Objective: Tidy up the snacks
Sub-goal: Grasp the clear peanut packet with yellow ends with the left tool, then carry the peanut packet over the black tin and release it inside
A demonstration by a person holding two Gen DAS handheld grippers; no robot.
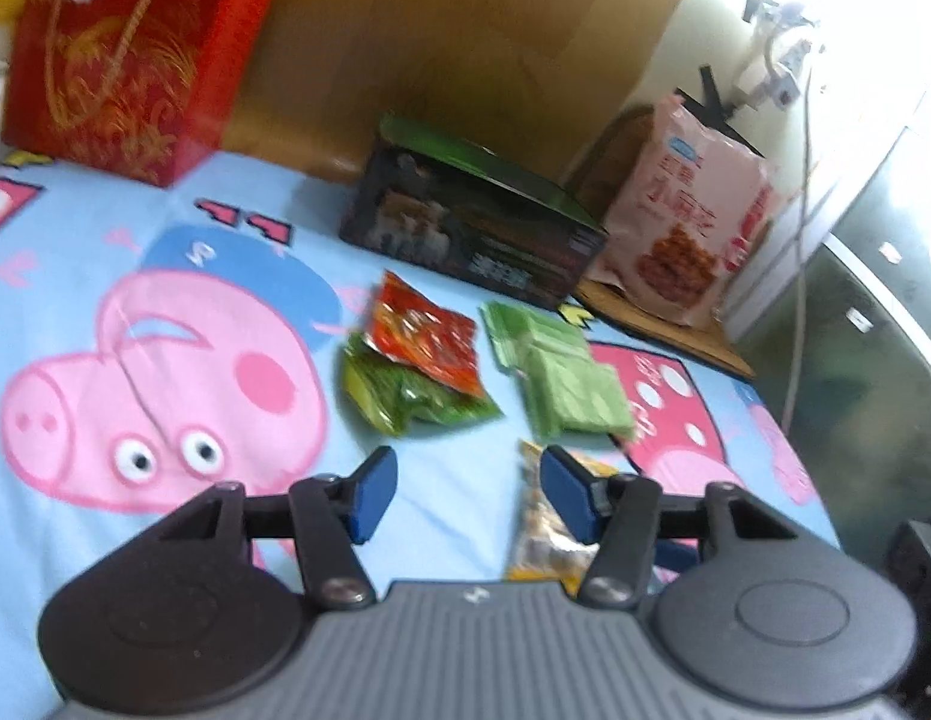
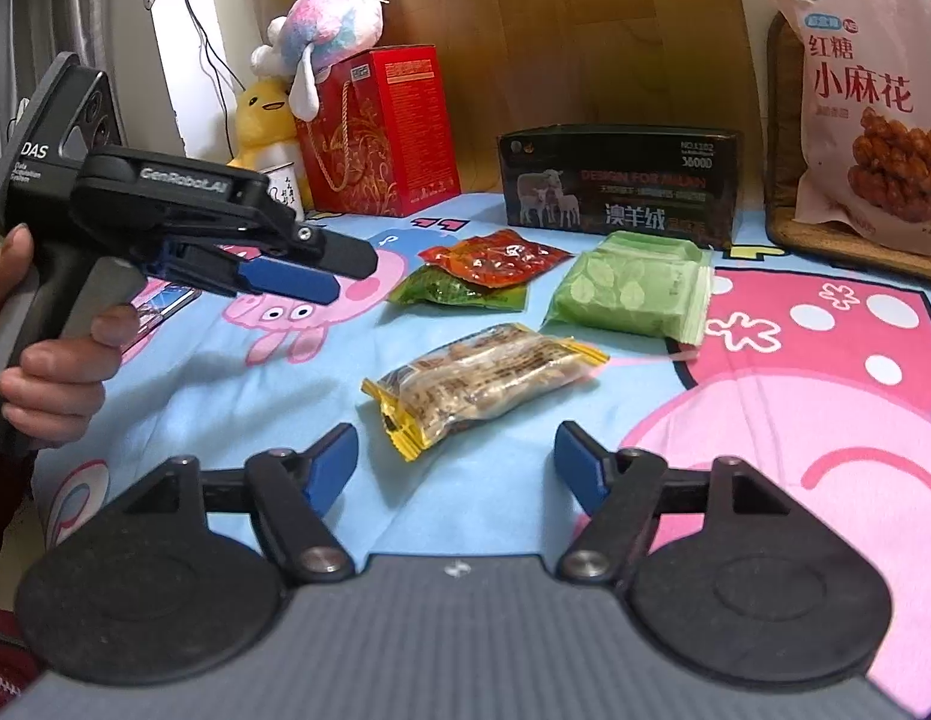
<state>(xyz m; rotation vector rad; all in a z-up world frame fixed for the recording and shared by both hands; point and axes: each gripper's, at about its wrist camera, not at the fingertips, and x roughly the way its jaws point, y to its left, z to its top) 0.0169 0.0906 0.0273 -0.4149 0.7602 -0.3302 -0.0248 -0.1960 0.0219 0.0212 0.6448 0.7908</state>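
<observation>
Approach step, nothing gripped yet. Both tongs are released: my right gripper [image 2: 455,456] has its blue pads spread wide and empty, my left gripper [image 1: 469,489] likewise spread with nothing between the pads.

Likely target is the yellow-edged peanut snack packet [image 2: 480,381]. It lies flat on the Peppa Pig sheet [image 2: 795,420], straight ahead of the right gripper, near end roughly centred in the gap, packet angled up to the right. In the left wrist view the same packet [image 1: 546,540] sits by the left gripper's right-hand pad [image 1: 564,495], partly hidden behind it; contact can't be told.

Other snacks further back:
- red spicy packet [image 2: 495,257] lying on top of a green packet [image 2: 459,293]
- light green wafer pack [image 2: 633,291] just right of those, apart from them
- big pink mahua bag [image 2: 867,120] upright at far right, on a brown mat
- dark wool box [image 2: 621,183] behind the small packs, red gift bag [image 2: 378,132] far left

Next move, my guess: push the right gripper forward and down so the pads straddle the peanut packet across its narrow width, then close. It's a thin crinkly film on soft bedding, so I need to go low or the pads will skate over it. The left tool is hanging over the sheet close by — keep the two clear of each other.
</observation>
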